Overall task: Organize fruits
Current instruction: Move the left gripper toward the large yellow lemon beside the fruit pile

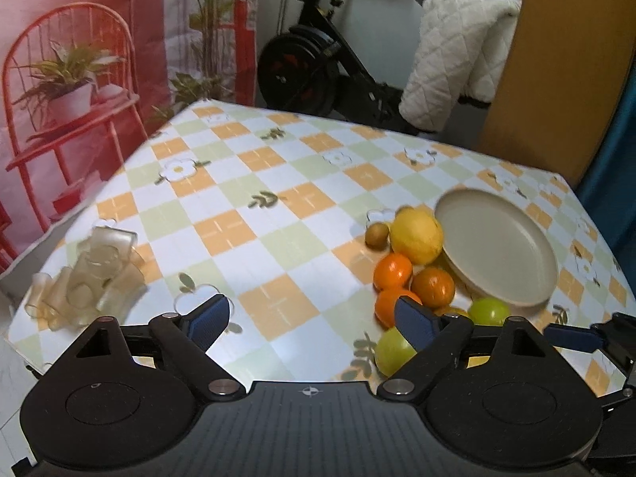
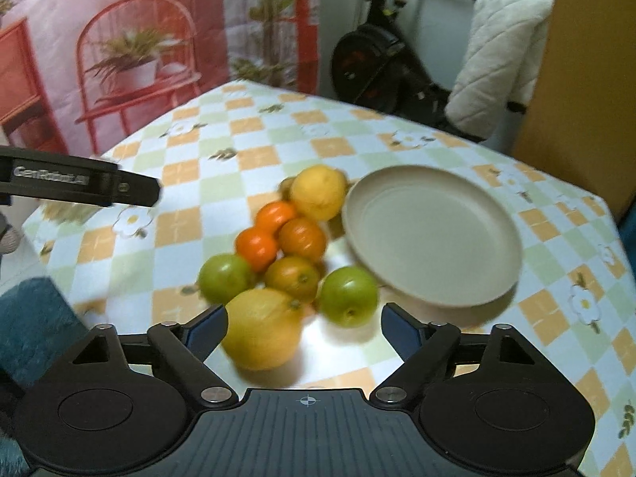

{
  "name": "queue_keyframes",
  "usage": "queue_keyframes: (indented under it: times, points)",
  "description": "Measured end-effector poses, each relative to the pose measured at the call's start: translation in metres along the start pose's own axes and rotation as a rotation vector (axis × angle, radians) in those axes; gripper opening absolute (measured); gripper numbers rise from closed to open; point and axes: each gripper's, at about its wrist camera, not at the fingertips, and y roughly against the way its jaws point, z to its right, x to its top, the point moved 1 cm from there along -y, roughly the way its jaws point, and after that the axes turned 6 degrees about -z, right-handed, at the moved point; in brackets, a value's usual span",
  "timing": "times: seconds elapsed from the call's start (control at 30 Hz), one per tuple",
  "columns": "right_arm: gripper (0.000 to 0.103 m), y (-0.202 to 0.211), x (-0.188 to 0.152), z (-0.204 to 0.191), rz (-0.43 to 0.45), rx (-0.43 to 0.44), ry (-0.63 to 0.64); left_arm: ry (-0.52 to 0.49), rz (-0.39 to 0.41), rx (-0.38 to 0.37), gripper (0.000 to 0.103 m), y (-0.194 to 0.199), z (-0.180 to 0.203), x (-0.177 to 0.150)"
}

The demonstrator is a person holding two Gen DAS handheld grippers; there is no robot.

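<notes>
1. Zero fruits on the plate (image 2: 433, 234) so far; nothing sorted, whole job is left, as far as both views show.
2. Right gripper (image 2: 304, 332): jaws apart, nothing pressed. The big yellow fruit (image 2: 262, 328) lies between its fingers, close to the left pad, not clamped. My guess: that one gets picked first.
3. Left gripper (image 1: 312, 324): jaws wide, holding nothing. Only bare tablecloth (image 1: 258, 238) between its fingers; the fruit pile sits off to its right, partly behind its right finger.
4. Pile, near to far in the right wrist view: two green apples (image 2: 348, 296) flank the big yellow fruit, then four oranges (image 2: 300, 238) bunched together and touching, then a lemon (image 2: 318, 192), with a small brown kiwi (image 1: 377, 233) just beyond the lemon towards the far edge.
5. Plate sits just beside the pile, on the side towards the table's right edge. Lemon is touching or nearly touching its rim; I cannot tell which through the blur.
6. Obstructions: fruits are packed tight, so closing on one will likely nudge its neighbours, and round ones may roll. The two grippers are close to each other, so they could clash over the pile.
7. Clear plastic holder (image 1: 91, 278) stands near the table's left edge, well apart from the fruit, out of the way.
8. Beyond the far edge: exercise bike (image 1: 318, 63), with a white quilted jacket (image 1: 449, 51) draped on it. Not a factor.
</notes>
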Motion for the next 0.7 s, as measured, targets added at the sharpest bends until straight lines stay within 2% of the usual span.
queue_keyframes:
  times: [0.27,0.7]
  points:
    - [0.075,-0.011,-0.003,0.002,-0.036,0.049,0.004,-0.043,-0.029,-0.009,0.090,-0.013,0.009,-0.006]
    - [0.070,-0.020,-0.007,0.003,-0.050,0.080,0.004,-0.059,-0.045,-0.032,0.086,-0.024,0.014,-0.008]
